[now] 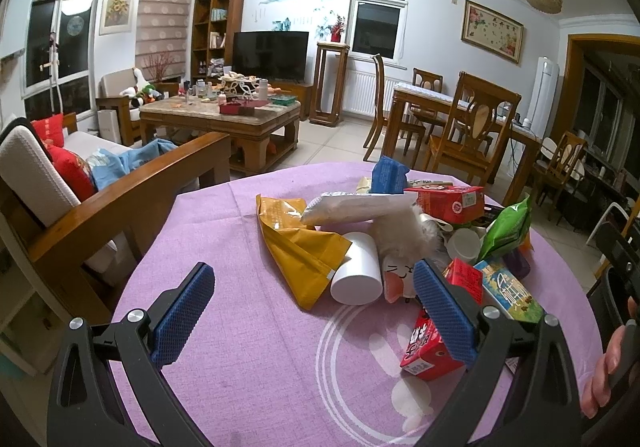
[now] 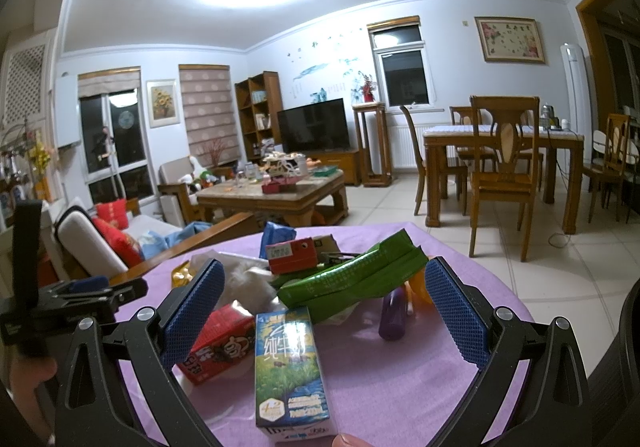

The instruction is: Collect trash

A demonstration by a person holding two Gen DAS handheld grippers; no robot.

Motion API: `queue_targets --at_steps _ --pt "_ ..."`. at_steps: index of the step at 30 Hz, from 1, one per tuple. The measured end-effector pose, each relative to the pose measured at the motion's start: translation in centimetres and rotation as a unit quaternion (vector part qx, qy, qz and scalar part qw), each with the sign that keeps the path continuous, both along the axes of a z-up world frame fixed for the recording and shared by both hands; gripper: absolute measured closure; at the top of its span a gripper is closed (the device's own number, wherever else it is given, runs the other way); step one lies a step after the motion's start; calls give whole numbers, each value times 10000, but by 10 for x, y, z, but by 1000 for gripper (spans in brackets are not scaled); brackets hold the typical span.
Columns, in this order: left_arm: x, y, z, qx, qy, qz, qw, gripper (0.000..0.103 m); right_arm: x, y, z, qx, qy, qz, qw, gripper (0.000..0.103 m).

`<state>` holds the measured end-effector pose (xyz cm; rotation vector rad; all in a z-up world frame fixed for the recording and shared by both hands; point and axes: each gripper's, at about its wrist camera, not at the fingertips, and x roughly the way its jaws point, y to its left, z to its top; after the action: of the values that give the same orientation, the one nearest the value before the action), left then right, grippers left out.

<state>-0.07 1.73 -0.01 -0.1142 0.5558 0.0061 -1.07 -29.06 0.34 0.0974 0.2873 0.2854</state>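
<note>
While a trash pile [image 1: 404, 235] is heaped on the table [image 1: 240, 327], left gripper [image 1: 316, 315] and right gripper [image 2: 324, 311] are held wide open, empty.

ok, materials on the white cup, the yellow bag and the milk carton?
White cup: likely matte paper or plastic, smooth, opaque.
Yellow bag: glossy plastic film; sharp creases, glare.
Milk carton: coated paperboard; crisp folded edges, slightly glossy print.

A round table covered by a lilac cloth [image 1: 248, 327] is seen; ahead of the left claw, a yellow foil pouch [image 1: 298, 247], white paper cup [image 1: 358, 271] and red carton [image 1: 426, 347] are laid.
</note>
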Motion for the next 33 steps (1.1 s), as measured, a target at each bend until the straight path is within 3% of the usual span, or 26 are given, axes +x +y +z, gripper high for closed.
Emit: queue_targets --at_steps 33 --pt "1 -4 -2 11 1 10 10000 5 0 -1 0 27 16 -2 10000 4"
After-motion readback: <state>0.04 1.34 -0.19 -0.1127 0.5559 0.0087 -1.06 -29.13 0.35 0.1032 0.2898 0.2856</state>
